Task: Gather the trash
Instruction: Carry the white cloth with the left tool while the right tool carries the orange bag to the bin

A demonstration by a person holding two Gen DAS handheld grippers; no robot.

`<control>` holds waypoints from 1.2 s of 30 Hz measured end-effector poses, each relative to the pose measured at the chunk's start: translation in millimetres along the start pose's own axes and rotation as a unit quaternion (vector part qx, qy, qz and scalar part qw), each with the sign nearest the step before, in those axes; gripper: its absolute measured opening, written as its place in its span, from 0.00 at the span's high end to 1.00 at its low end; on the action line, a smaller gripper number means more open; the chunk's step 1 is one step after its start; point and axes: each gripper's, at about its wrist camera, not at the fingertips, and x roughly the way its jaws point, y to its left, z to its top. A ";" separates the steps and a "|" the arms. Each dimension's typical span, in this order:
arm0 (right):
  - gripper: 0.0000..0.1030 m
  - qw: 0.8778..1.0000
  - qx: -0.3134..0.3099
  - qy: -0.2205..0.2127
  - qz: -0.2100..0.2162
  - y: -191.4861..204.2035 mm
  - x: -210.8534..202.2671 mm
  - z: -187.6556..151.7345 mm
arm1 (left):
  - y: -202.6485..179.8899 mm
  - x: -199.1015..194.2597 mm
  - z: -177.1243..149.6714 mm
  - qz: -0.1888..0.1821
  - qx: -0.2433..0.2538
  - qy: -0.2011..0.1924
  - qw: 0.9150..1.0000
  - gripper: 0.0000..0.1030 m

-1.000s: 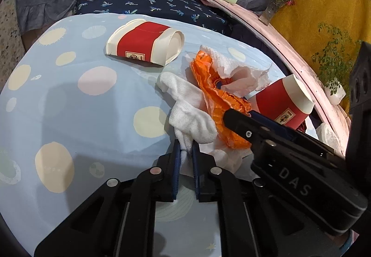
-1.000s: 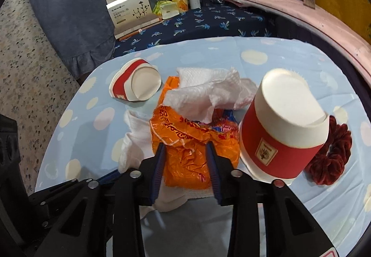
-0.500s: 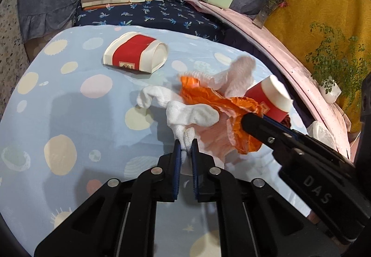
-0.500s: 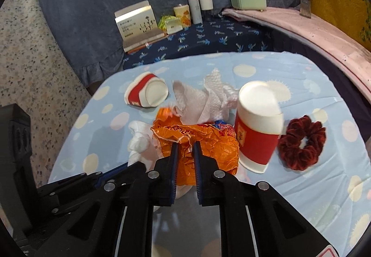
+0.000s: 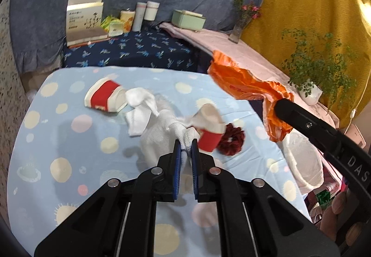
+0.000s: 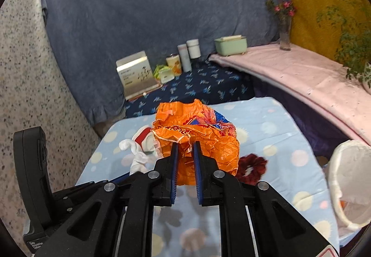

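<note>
My left gripper is shut on a crumpled white paper towel, which hangs above the light blue dotted table. My right gripper is shut on a crinkled orange plastic wrapper, also lifted; it shows in the left wrist view as the orange wrapper at the right gripper. One red-and-white paper cup lies on its side at the table's left. A second cup is partly hidden behind the towel. A white cloth lies between them.
A dark red scrunchie lies on the table right of the cups. A white-lined bin stands off the table's right edge. Boxes and bottles sit on the dark blue surface behind; a pink ledge with plants runs along the right.
Both grippers have risen and pulled back. The paper towel and the orange wrapper have come up off the table pile, and the right jaws have closed tighter on the wrapper.
</note>
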 end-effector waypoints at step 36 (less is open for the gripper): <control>0.88 0.972 0.129 -0.077 -0.179 -222.2 -141.4 -33.7 | -259.7 22.2 8.8 -0.149 0.171 0.006 0.974 0.92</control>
